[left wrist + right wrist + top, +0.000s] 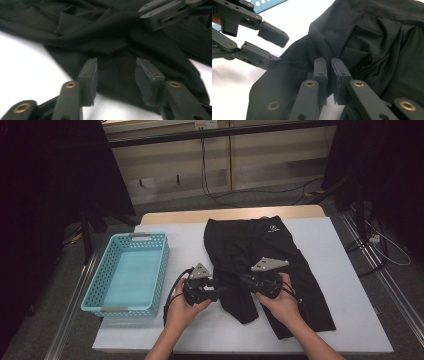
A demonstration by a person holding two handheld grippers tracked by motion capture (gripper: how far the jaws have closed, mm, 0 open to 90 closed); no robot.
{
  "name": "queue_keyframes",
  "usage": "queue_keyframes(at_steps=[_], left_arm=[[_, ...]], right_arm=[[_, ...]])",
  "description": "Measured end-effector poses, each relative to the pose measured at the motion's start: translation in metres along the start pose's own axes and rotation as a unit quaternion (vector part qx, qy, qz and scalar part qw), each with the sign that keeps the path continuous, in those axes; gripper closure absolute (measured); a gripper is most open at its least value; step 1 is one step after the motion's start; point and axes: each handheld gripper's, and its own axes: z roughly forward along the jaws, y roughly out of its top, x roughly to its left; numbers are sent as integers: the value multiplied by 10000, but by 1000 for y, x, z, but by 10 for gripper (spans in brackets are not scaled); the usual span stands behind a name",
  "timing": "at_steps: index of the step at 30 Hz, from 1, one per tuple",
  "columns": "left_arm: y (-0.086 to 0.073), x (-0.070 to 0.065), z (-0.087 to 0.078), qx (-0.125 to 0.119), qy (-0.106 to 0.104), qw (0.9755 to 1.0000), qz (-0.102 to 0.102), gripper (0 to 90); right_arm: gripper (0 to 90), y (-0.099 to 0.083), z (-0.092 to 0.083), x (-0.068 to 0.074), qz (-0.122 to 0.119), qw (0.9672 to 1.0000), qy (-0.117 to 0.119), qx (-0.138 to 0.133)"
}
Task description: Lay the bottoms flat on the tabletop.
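the fingers (87, 80) of the left gripper (116, 82) are seen standing apart in the left gripper view, with the dark cloth lying below the gap and nothing pressed between the pads. the fingers (320, 72) of the right gripper (329, 75) are seen almost together in the right gripper view, a thin slit being left between the pads; whether a fold of cloth is pinched in that slit cannot be told. the cloth belongs to a pair of black fabric shorts (260, 255), which is spread on the white-covered worktop (350, 270) with the waistband at the far side and the two legs pointed toward the person. the left gripper (220, 289) is held at the inner edge of the left-hand leg, and the right gripper (244, 281) is held over the cloth between the legs; the two sets of fingers are pointed toward each other and are close together. each gripper is carried in one hand: the left hand (182, 307) and the right hand (280, 302) are brought in from the near edge. a light blue perforated plastic basket (150, 245) is placed on the worktop to the left of the shorts, well apart from them.
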Motion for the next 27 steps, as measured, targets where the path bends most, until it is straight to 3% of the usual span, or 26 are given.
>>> queue_keyframes(at_steps=[5,10,14,19,23,25,27], left_arm=[[-4,-5,10,210,-142,9997,49,690],[-8,-6,13,509,-145,9986,87,900],[-8,-3,10,522,-173,9985,-56,900],[-5,7,-9,436,-150,9988,-187,900],[-4,11,-17,273,-116,9993,-239,900],[-2,7,-15,44,-108,9999,-125,897],[-1,2,-8,6,69,9999,123,584]], right_arm=[[824,0,2,2,-51,10000,3,62],[710,-2,2,2,-44,9999,-97,67],[597,-1,0,0,-49,9998,-190,14],[495,-2,-7,-6,-76,9990,-429,-64],[437,-4,-11,-12,27,9986,-520,-80],[383,-4,-12,-14,77,9984,-546,-100],[361,-4,-12,-15,99,9981,-591,-129]])
